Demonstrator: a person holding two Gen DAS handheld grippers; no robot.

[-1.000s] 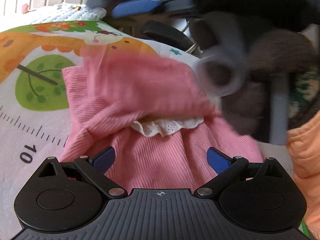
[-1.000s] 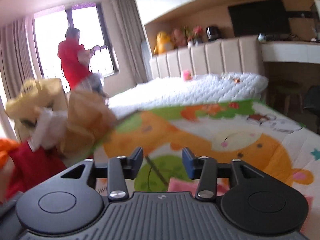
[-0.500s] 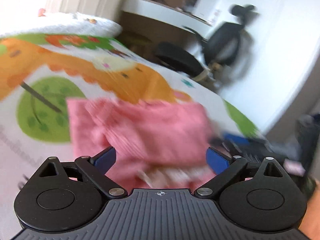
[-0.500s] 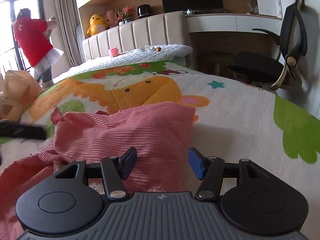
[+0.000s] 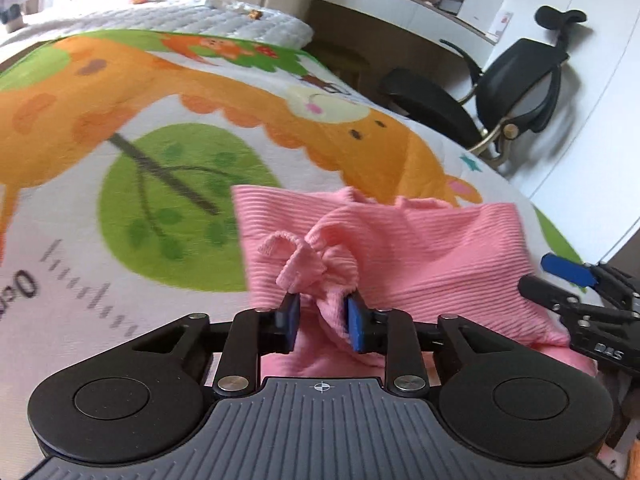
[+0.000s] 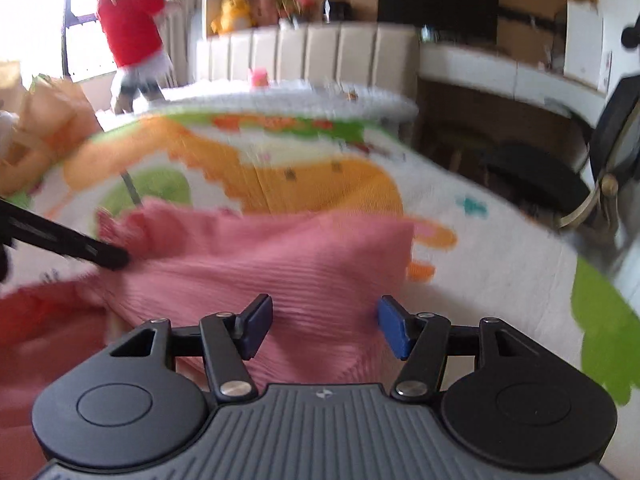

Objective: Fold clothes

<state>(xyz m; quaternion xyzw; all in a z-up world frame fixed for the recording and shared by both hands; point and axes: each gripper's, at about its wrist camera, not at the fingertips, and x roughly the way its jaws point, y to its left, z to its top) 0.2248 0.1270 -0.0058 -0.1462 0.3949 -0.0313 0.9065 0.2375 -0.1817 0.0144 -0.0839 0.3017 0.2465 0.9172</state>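
Between the two blue pads of the left gripper (image 5: 320, 322) sits a bunched-up bit of the pink top (image 5: 420, 248). The pads are close together and squeeze the cloth, and a little curled hem pokes up just past them. The right gripper (image 6: 325, 326) has its pads spread wide, with nothing pinched; the pink top lies just under and in front of them.

The pink top is ribbed and rumpled. It lies on the cartoon blanket (image 5: 168, 128), at the near side of the blanket, on top of the orange animal's tail end and beside the green tree. The right gripper touches the right edge of the top in the left view.

Past the far end of the blanket is a white quilt (image 5: 168, 16) and a padded headboard (image 6: 320, 52). Off the blanket's right side stands a black chair (image 5: 516, 88). Far beyond the blanket's left corner, a person in red (image 6: 128, 32) is by the window.
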